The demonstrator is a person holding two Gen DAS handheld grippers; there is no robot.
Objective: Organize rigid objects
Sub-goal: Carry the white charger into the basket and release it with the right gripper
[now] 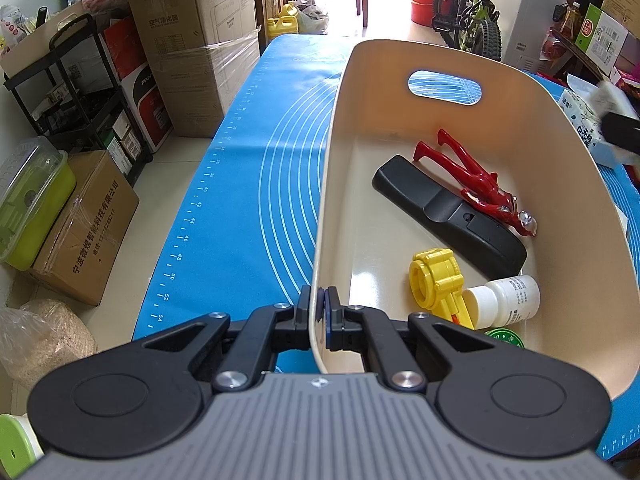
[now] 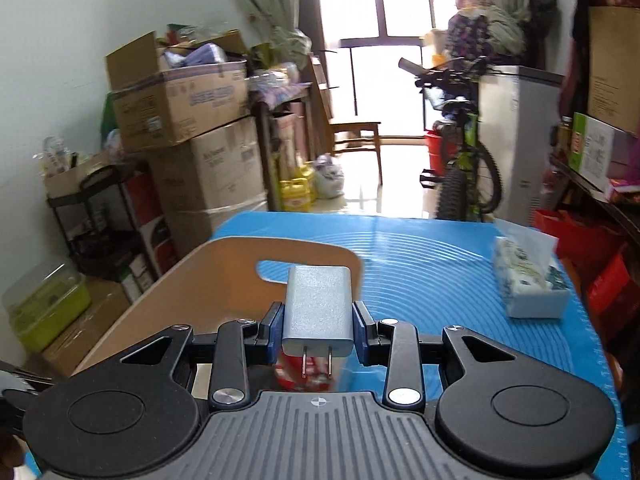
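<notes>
A cream storage bin (image 1: 532, 128) stands on the blue mat (image 1: 248, 184). In it lie a black remote (image 1: 448, 216), a red figurine (image 1: 472, 178), a yellow toy part (image 1: 436, 280), a white pill bottle (image 1: 504, 300) and a green lid (image 1: 505, 338). My left gripper (image 1: 319, 312) is shut on the bin's near left wall. My right gripper (image 2: 319, 330) is shut on a grey plug charger (image 2: 318, 310), prongs toward the camera, held above the mat just right of the bin (image 2: 224, 276).
A tissue box (image 2: 528, 280) lies on the mat's right side. Stacked cardboard boxes (image 1: 192, 40), a black rack (image 1: 80, 92) and a green container (image 1: 32, 204) stand left of the table. A bicycle (image 2: 464, 160) stands beyond the far edge.
</notes>
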